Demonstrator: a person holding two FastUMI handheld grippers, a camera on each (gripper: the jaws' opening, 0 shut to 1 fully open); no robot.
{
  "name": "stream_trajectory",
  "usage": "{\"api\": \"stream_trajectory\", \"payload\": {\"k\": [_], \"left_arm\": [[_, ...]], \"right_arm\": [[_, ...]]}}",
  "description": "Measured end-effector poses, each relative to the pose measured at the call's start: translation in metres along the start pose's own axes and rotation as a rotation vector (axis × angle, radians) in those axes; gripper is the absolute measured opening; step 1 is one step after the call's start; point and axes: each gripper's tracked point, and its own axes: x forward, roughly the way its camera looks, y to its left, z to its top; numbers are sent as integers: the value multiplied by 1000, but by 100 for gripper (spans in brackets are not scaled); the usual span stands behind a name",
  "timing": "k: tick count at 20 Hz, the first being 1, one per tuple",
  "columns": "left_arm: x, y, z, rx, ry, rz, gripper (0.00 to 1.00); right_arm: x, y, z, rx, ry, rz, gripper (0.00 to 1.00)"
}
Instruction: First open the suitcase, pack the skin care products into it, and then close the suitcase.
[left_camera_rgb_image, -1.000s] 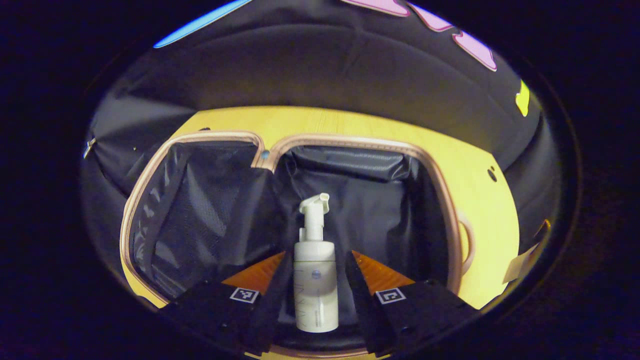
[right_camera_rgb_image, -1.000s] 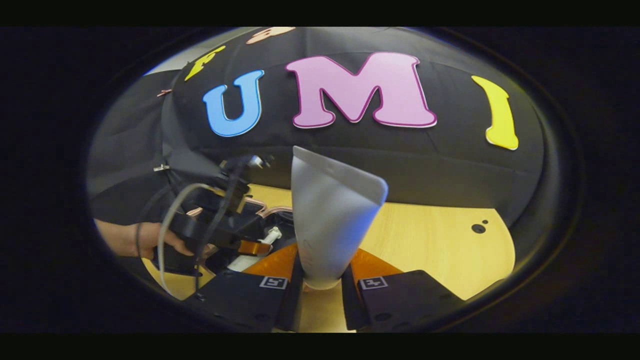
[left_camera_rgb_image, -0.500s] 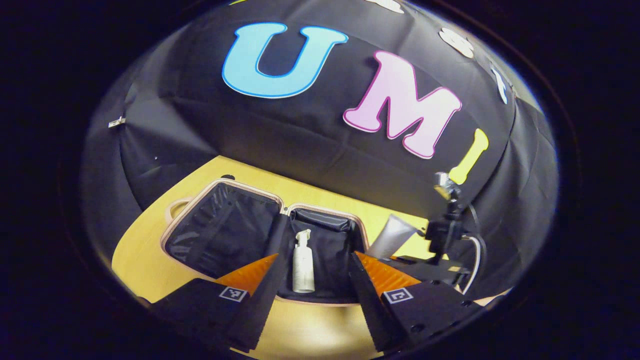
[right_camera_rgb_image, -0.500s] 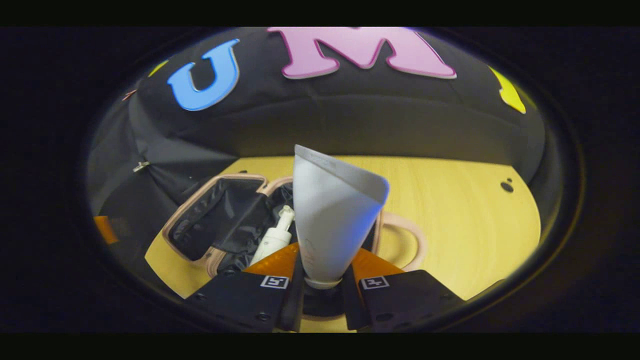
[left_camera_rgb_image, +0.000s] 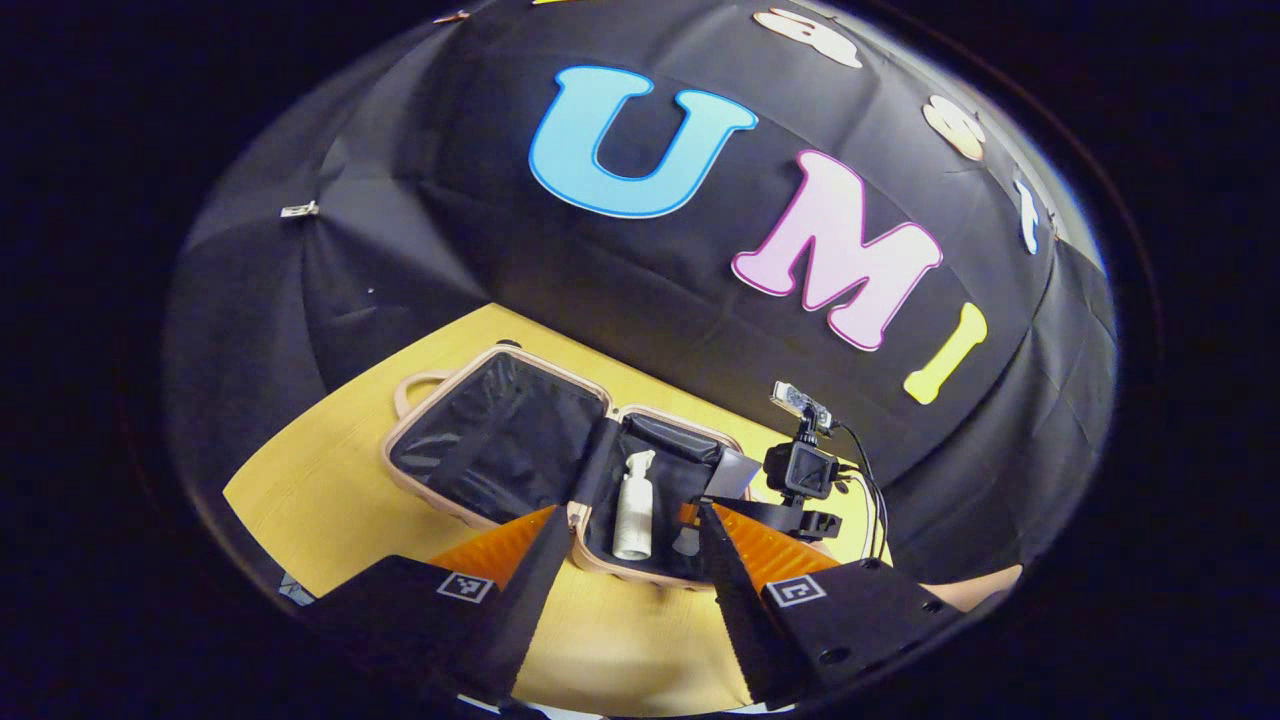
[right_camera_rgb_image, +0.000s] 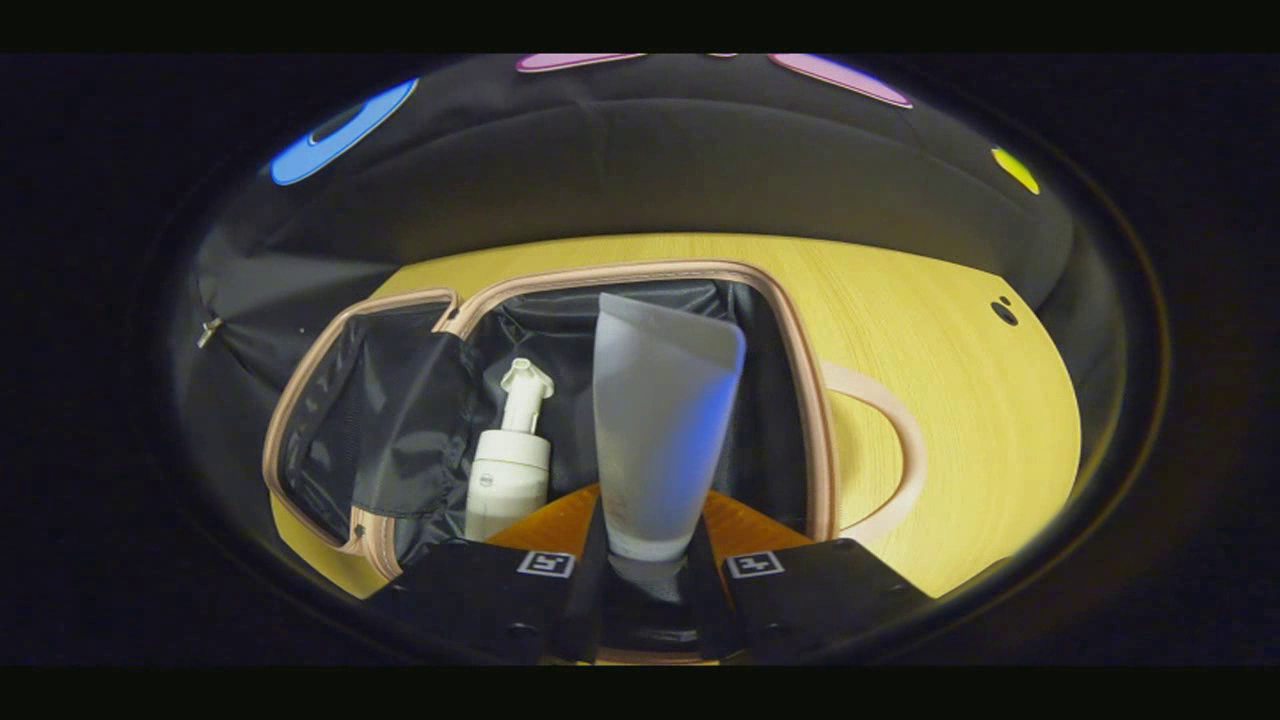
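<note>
The pink suitcase (left_camera_rgb_image: 480, 500) (right_camera_rgb_image: 795, 340) lies open on the yellow table, its black lining showing in both halves. A white pump bottle (left_camera_rgb_image: 633, 505) (right_camera_rgb_image: 508, 470) lies in the half nearer the handle. My right gripper (right_camera_rgb_image: 645, 555) is shut on a grey-white tube (right_camera_rgb_image: 660, 430) and holds it over that same half, beside the bottle. In the left gripper view the right gripper (left_camera_rgb_image: 735, 505) and its tube (left_camera_rgb_image: 733, 472) show at the suitcase's right edge. My left gripper (left_camera_rgb_image: 625, 590) is open and empty, drawn back above the table in front of the suitcase.
The yellow wooden table (left_camera_rgb_image: 320, 500) (right_camera_rgb_image: 960, 420) has bare room on both sides of the suitcase. Black booth cloth rises close behind it. A small dark hole (right_camera_rgb_image: 1003, 312) marks the table at the far right. A hand (left_camera_rgb_image: 975, 590) holds the right gripper.
My left gripper let go of the pump bottle and pulled back and up from the suitcase. My right gripper carried the tube from beside the suitcase to over its open half.
</note>
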Motion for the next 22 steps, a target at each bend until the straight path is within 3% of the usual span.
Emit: {"api": "stream_trajectory", "payload": {"k": [5, 6, 7, 8, 10, 11, 12, 13, 15, 18, 20, 22], "left_arm": [[9, 41, 13, -5, -17, 50, 85], [16, 58, 21, 18, -35, 71, 89], [23, 81, 31, 45, -53, 105, 96], [30, 105, 38, 66, -57, 146, 96], [43, 152, 53, 100, -43, 235, 96], [52, 172, 62, 120, -38, 261, 96], [63, 192, 72, 146, -46, 286, 96], [75, 210, 82, 180, -47, 296, 96], [102, 247, 92, 234, -31, 321, 96], [145, 282, 79, 303, 47, 265, 96], [166, 301, 75, 265, 56, 279, 92], [185, 317, 85, 200, 51, 294, 97]], "right_arm": [[-14, 4, 15, 8, -54, 1, 59], [-22, 8, 18, 9, -72, 20, 55], [-31, 12, 22, 2, -94, 36, 69], [-41, 13, 26, -9, -122, 46, 83], [-68, 13, 36, -30, -201, 64, 99], [-83, 11, 37, -36, -240, 68, 99], [-99, 9, 36, -38, -275, 80, 90], [-115, 9, 32, -42, -302, 94, 98], [-140, 4, 27, -59, -362, 107, 98], [-174, -2, 18, -77, -411, 139, 98], [-194, -9, 5, -105, -404, 160, 98], [-212, -25, -3, -140, -427, 143, 98]]}}
